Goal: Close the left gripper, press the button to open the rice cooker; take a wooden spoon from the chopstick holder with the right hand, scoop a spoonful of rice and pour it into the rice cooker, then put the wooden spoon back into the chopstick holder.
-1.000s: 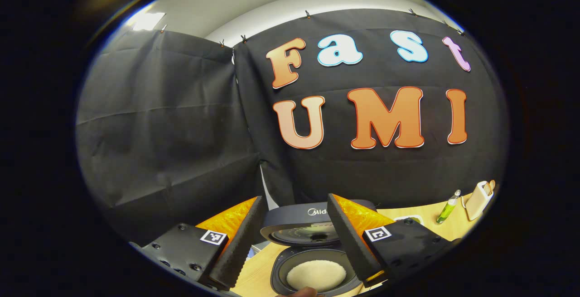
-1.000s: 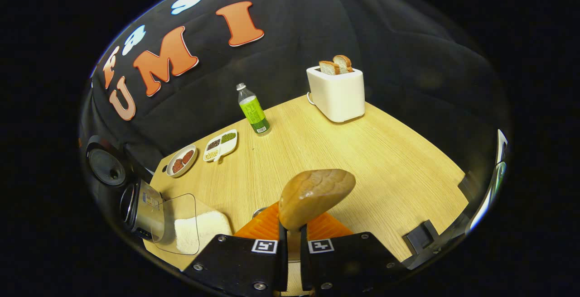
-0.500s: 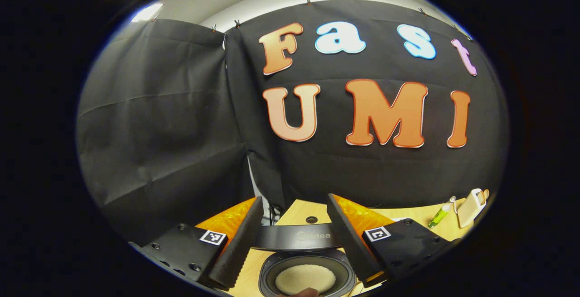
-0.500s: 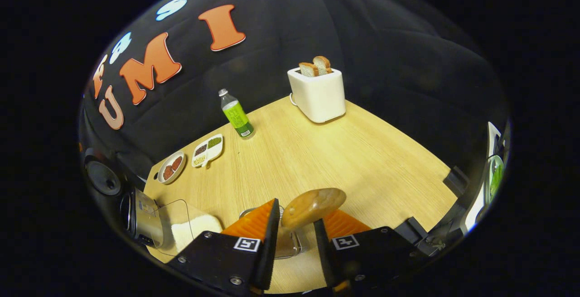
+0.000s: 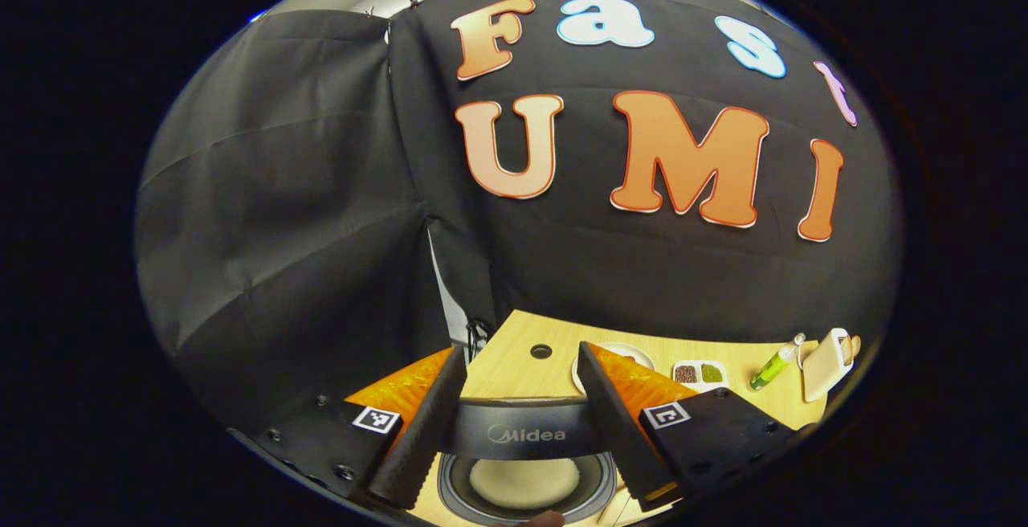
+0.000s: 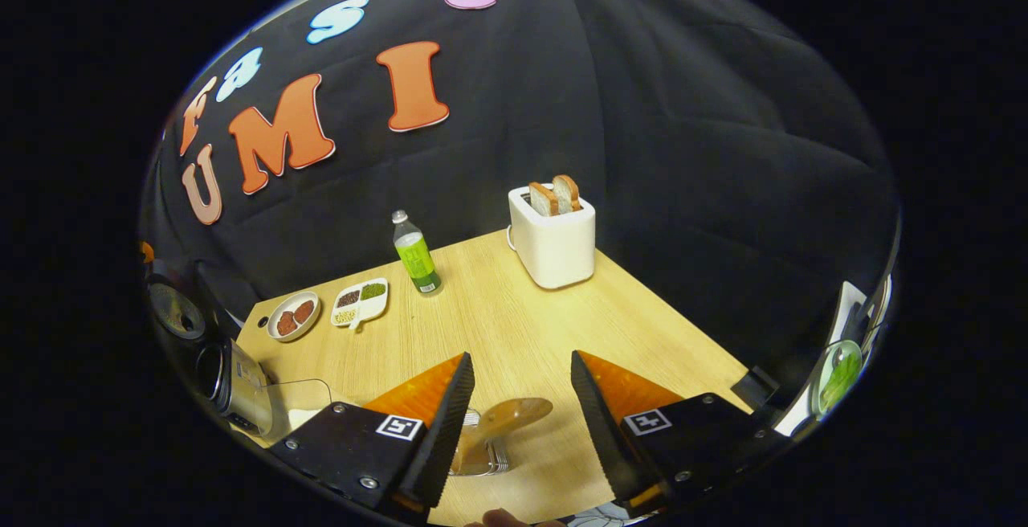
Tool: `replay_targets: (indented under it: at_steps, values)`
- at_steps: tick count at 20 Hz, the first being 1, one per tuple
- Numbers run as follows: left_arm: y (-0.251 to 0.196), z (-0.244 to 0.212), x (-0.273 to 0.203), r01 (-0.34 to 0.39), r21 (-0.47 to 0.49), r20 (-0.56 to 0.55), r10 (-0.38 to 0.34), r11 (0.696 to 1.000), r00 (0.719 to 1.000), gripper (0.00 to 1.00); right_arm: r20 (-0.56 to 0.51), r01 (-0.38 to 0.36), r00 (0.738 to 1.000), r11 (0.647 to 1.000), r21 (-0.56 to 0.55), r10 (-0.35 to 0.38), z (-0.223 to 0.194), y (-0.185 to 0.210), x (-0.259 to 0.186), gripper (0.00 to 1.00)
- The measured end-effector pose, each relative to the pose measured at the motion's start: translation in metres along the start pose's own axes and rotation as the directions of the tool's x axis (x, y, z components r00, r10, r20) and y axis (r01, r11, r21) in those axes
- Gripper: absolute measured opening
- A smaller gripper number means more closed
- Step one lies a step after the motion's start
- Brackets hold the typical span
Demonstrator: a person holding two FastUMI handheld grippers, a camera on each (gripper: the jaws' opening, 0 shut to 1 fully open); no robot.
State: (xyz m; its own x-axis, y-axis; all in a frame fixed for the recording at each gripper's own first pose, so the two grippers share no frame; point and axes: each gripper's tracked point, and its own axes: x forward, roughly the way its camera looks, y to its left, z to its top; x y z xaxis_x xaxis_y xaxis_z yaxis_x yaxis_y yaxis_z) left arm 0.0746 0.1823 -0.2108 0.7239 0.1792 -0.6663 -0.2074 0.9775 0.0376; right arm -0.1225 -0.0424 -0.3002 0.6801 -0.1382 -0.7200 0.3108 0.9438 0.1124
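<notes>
One rice cooker (image 5: 526, 435) stood open, with one mound of rice (image 5: 524, 480) inside it. One wooden spoon (image 6: 502, 418) sat in one chopstick holder (image 6: 480, 456). There was one toaster (image 6: 552, 244) holding two slices of bread (image 6: 556, 195). One green bottle (image 6: 415, 254) stood on the tabletop (image 6: 514, 326). Two dishes were there: one round plate (image 6: 293, 316) and one divided tray (image 6: 361, 304) with three compartments. One clear container (image 6: 301, 398) sat at the near left edge in the right gripper view. Two hand-held grippers were counted, the left hand-held gripper (image 5: 520, 422) and the right hand-held gripper (image 6: 522, 422), each with two fingers.
</notes>
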Motion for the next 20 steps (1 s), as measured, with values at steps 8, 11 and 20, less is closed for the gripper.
replay_targets:
  at_steps: [8, 11, 20]
  values:
    - [-0.005, -0.077, -0.036, 0.014, -0.008, -0.296, -0.015, 1.0, 0.955, 0.95, 0.048, -0.04, 0.998, 0.997, -0.059, 0.043, 0.029, 0.014, 0.001, 0.76]
    - [-0.011, -0.117, -0.042, 0.021, -0.003, -0.389, -0.02, 1.0, 0.921, 0.95, 0.069, -0.062, 0.995, 0.994, -0.087, 0.068, 0.041, 0.026, 0.001, 0.76]
    - [-0.018, -0.218, -0.054, 0.023, -0.026, -0.655, -0.035, 0.999, 0.755, 0.93, 0.084, -0.164, 0.981, 0.975, -0.151, 0.178, 0.054, 0.082, 0.002, 0.76]
